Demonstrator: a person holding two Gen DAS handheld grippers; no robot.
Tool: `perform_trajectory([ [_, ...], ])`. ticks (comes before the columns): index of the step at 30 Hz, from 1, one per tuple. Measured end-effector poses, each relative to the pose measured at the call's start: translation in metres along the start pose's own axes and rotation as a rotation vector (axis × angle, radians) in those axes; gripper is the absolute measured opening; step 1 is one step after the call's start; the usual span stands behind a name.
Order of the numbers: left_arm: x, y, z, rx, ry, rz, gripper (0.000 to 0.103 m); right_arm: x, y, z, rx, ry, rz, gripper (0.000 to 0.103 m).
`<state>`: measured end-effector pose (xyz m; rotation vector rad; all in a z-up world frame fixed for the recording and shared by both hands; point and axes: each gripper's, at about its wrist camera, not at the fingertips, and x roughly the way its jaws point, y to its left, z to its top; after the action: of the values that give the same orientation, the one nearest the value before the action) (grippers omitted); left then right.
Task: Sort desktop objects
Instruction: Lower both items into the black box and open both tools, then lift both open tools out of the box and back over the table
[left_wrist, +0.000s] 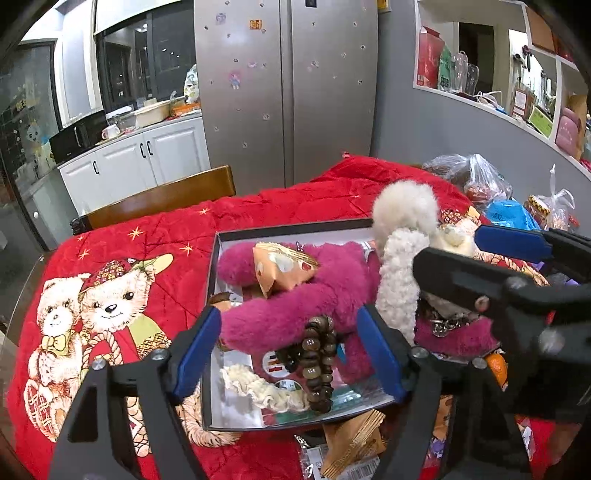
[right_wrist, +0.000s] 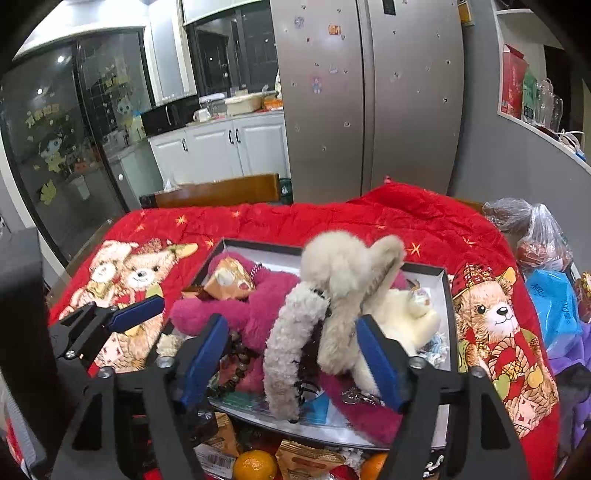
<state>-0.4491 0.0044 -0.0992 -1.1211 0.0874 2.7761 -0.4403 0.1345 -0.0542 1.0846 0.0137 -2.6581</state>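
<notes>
A black-rimmed box (left_wrist: 216, 295) on the red quilt holds a magenta plush toy (left_wrist: 295, 306), a brown bead bracelet (left_wrist: 317, 365), a cream scrunchie (left_wrist: 258, 387) and an orange snack packet (left_wrist: 284, 269). My left gripper (left_wrist: 291, 354) stands open over the box's near end, with the beads lying between its blue pads, untouched. My right gripper (right_wrist: 291, 360) is open too. A grey-white fluffy hair clip (right_wrist: 288, 350) with a pompom (right_wrist: 332, 266) rests on the magenta plush (right_wrist: 229, 314) between its pads. A white plush (right_wrist: 406, 317) lies further right in the box (right_wrist: 447, 295).
A red bear-print quilt (left_wrist: 110, 295) covers the table. Snack packets (left_wrist: 354, 443) and tangerines (right_wrist: 255, 465) lie in front of the box. Plastic bags (left_wrist: 476, 181) crowd the right edge. A wooden chair back (left_wrist: 166, 199) stands behind the table, with a fridge (left_wrist: 288, 92) beyond.
</notes>
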Motion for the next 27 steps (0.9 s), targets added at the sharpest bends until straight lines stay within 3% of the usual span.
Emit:
perform_trajectory([
  [17,0.006,-0.003,-0.004,-0.001,0.017,0.016,0.081,-0.006,-0.014,0.004,0.044,0.003,0.014,0.077],
  [27,-0.018,-0.005,0.0,-0.019,-0.011,-0.005,0.081,-0.021,-0.007,0.006,0.023,-0.02,0.029,0.077],
])
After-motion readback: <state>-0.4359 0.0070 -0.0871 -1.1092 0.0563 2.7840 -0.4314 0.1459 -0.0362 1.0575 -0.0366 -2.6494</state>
